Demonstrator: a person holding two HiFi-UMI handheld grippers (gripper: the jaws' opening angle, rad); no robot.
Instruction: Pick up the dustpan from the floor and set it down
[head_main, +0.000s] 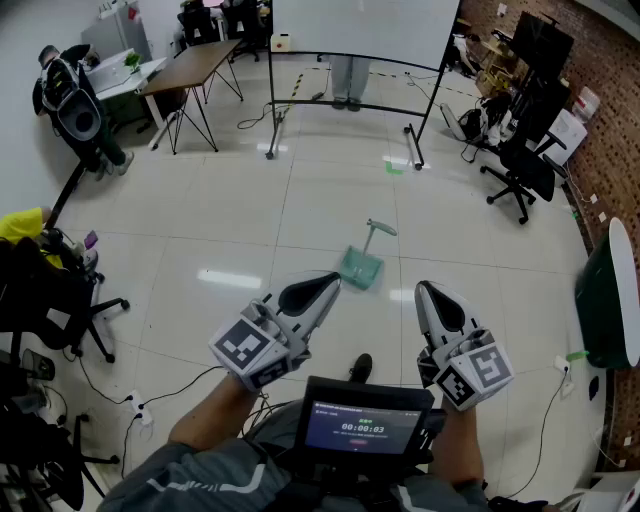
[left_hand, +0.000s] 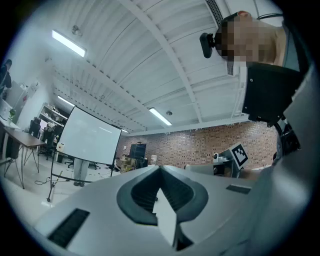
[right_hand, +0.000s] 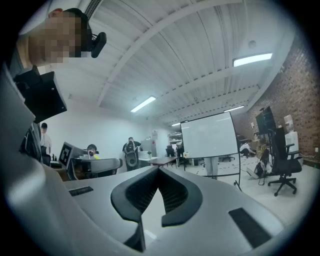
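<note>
In the head view a teal dustpan (head_main: 360, 268) lies on the pale tiled floor, its grey handle (head_main: 378, 232) pointing away from me. It lies apart from both grippers, on the floor beyond their tips and between them. My left gripper (head_main: 328, 284) is held level at the lower left, jaws shut with nothing in them. My right gripper (head_main: 428, 291) is at the lower right, also shut and empty. In the left gripper view the left gripper (left_hand: 160, 169) shows closed jaws, and the right gripper (right_hand: 159, 170) does too in its own view. Neither gripper view shows the dustpan.
A white screen on a wheeled stand (head_main: 350, 30) stands ahead, with a person's legs behind it. A black office chair (head_main: 525, 165) is at the right, a brown table (head_main: 195, 65) at the far left. Chairs and cables (head_main: 130, 400) crowd the left edge. A dark green round object (head_main: 610, 300) sits at the right.
</note>
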